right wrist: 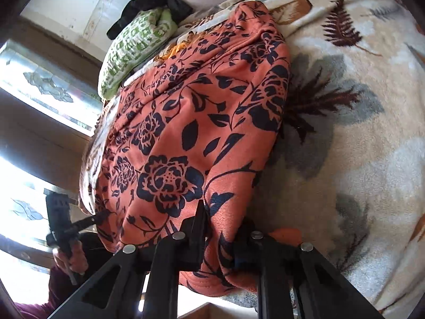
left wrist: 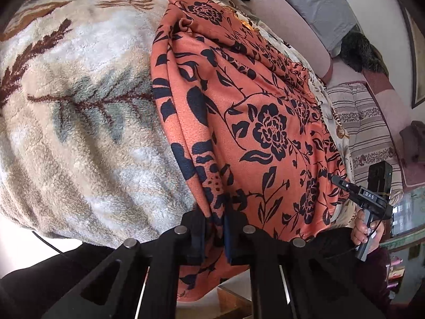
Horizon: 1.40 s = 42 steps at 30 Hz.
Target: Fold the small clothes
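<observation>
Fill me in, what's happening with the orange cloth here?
A person holds a gripper in each hand. The left gripper and right gripper are each shut on the near edge of the orange floral garment, which lies spread on a fleece blanket with a leaf pattern. No finished fold is visible.

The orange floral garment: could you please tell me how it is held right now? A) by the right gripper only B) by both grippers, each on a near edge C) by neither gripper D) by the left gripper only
B: the left gripper is shut on the orange floral garment's near edge, and the right gripper pinches its other near corner, over the fleece blanket.
</observation>
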Tool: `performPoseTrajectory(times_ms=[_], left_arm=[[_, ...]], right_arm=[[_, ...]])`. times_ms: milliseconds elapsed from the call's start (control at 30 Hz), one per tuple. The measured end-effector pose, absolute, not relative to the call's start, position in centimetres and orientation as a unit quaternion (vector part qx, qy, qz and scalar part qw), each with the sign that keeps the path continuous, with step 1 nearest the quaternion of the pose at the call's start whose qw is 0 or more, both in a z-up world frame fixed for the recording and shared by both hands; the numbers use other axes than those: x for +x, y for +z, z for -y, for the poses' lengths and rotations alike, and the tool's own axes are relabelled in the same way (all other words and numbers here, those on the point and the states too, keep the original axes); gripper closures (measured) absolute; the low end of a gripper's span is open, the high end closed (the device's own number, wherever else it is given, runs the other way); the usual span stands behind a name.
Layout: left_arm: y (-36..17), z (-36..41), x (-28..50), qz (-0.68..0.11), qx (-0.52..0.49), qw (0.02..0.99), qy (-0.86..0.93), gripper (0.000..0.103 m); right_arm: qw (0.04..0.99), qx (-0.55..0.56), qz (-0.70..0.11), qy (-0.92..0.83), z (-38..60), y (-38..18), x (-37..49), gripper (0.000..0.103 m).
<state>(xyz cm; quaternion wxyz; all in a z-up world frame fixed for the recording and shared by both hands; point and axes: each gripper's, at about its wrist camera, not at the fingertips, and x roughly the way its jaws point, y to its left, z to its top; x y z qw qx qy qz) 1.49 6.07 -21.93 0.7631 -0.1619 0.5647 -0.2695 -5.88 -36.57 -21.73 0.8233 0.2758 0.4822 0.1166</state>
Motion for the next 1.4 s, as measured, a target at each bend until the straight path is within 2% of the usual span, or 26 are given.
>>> performPoseTrajectory(times_ms=[100, 233, 433, 533, 633, 700, 733, 767, 833, 900, 1033, 1067, 1133, 1200, 1233, 1267, 1400], left_arm=[[-20.4, -6.0, 2.0, -0.551, -0.174, 0.761, -0.295, 0.094], [-15.8, -6.6, 4.8, -0.515, -0.197, 0.768, -0.326, 0.094], [-9.1, -6.9, 15.7, -0.470, -0.246, 0.783, -0.324, 0.094], [-8.8, -6.0, 24.0, -0.475, -0.255, 0.792, -0.286, 0.093], [-12.2, -4.5, 31.4, -0.510, -0.248, 0.790, -0.234, 0.088], [-15.7, -3.8, 34.1, -0.542, -0.239, 0.784, -0.186, 0.088], [-17.3, -4.0, 34.6, -0.546, -0.249, 0.780, -0.174, 0.088], [-18.7, -4.4, 34.7, -0.546, -0.270, 0.775, -0.169, 0.088], [-20.1, -5.4, 34.1, -0.531, -0.314, 0.767, -0.177, 0.088], [-19.9, -6.5, 33.2, -0.501, -0.346, 0.769, -0.191, 0.088], [-18.4, -8.3, 31.9, -0.458, -0.420, 0.757, -0.201, 0.085], [-17.6, -8.3, 31.3, -0.453, -0.421, 0.762, -0.191, 0.082], [-15.3, -8.2, 29.4, -0.421, -0.403, 0.796, -0.164, 0.062], [-13.1, -8.9, 26.6, -0.358, -0.395, 0.836, -0.130, 0.011], [-12.3, -9.3, 25.5, -0.329, -0.397, 0.848, -0.120, 0.005], [-11.9, -9.7, 24.9, -0.315, -0.398, 0.855, -0.111, 0.005], [-12.1, -10.1, 23.5, -0.375, -0.350, 0.857, -0.047, 0.005]], right_arm=[[0.830, 0.298, -0.448, 0.148, 36.5, -20.2, -6.1, 0.089], [0.829, 0.359, -0.381, 0.199, 37.8, -17.1, -5.1, 0.090], [0.845, 0.400, -0.303, 0.186, 40.6, -11.2, 3.0, 0.091], [0.844, 0.428, -0.288, 0.145, 43.5, -10.6, 9.9, 0.091], [0.837, 0.452, -0.301, 0.068, 46.4, -13.3, 16.8, 0.088], [0.805, 0.489, -0.334, 0.035, 48.1, -17.3, 20.3, 0.072], [0.783, 0.509, -0.358, 0.010, 48.7, -19.5, 21.7, 0.039], [0.763, 0.535, -0.364, -0.003, 49.4, -21.5, 22.2, 0.028], [0.740, 0.591, -0.322, 0.011, 50.5, -23.9, 21.9, 0.028], [0.727, 0.629, -0.273, 0.025, 51.7, -24.2, 20.7, 0.023], [0.758, 0.601, -0.252, 0.008, 53.1, -21.7, 18.3, 0.020], [0.766, 0.588, -0.259, 0.018, 52.7, -20.8, 18.1, 0.021], [0.802, 0.528, -0.277, 0.027, 50.8, -18.1, 17.7, 0.022], [0.839, 0.447, -0.310, 0.035, 47.5, -15.6, 17.7, 0.027], [0.850, 0.411, -0.327, 0.044, 45.5, -14.8, 17.6, 0.029], [0.858, 0.378, -0.344, 0.052, 43.5, -14.2, 18.0, 0.029], [0.862, 0.290, -0.404, 0.100, 35.1, -14.3, 19.5, 0.031]])
